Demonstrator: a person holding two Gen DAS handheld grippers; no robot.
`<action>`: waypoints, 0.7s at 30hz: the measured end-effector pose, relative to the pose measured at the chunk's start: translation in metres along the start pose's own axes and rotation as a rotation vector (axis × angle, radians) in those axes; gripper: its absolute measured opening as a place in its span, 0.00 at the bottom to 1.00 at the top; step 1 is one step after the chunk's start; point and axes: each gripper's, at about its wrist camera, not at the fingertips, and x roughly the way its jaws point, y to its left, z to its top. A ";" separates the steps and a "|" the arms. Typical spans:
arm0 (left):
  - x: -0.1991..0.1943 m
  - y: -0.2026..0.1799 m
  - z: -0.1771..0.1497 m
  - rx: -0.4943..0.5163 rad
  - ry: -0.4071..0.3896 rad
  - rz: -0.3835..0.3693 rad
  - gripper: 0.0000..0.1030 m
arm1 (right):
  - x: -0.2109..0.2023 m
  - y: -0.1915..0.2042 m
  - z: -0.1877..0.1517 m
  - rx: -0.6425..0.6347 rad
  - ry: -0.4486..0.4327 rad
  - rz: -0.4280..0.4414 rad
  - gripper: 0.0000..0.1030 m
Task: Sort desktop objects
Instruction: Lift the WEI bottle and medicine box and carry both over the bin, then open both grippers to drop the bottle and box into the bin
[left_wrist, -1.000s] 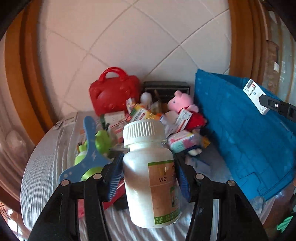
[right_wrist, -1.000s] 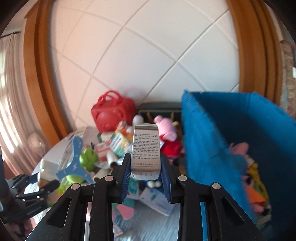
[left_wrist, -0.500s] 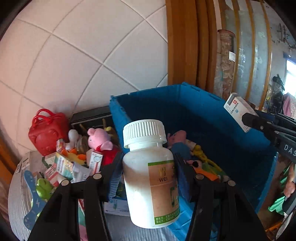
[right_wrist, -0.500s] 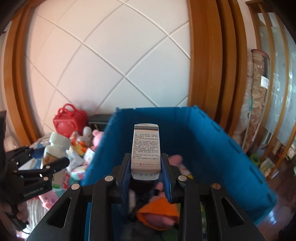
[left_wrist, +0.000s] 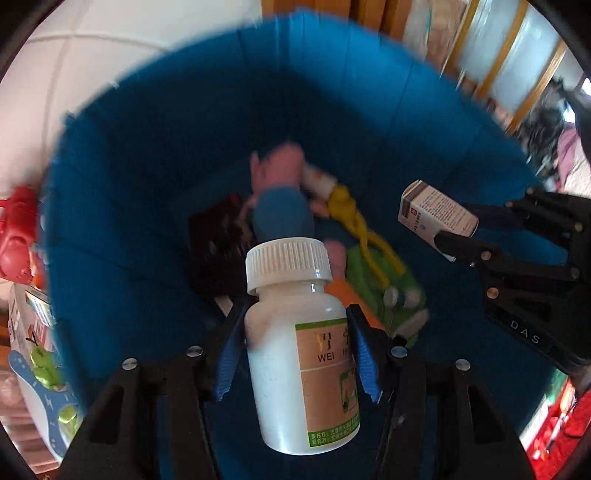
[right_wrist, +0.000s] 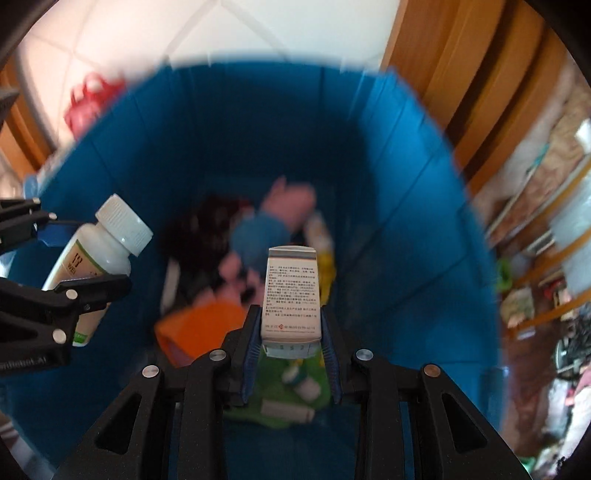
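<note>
Both grippers hang over the deep blue plastic bin (right_wrist: 406, 192). Left gripper (left_wrist: 297, 354) clamps a white round pill bottle (left_wrist: 295, 343), cap forward along its fingers. Right gripper (right_wrist: 290, 349) pinches a white printed medicine carton (right_wrist: 290, 295), long axis pointing forward.

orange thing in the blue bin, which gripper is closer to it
Left, by a little. The left gripper with the white bottle hangs beside the orange item; the right gripper with the box sits further right.

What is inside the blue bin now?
The blue bin holds a pink and blue plush toy, something orange, a green item and a dark object. The held bottle and box hide part of the floor.
</note>
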 end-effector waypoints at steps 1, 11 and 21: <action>0.012 -0.003 0.002 0.008 0.040 0.016 0.52 | 0.013 -0.002 0.000 -0.009 0.051 0.010 0.29; 0.086 -0.004 0.000 -0.007 0.285 0.057 0.52 | 0.094 -0.004 -0.010 -0.072 0.412 0.090 0.29; 0.087 -0.008 0.001 0.005 0.316 0.100 0.68 | 0.105 -0.010 -0.016 -0.108 0.484 0.035 0.41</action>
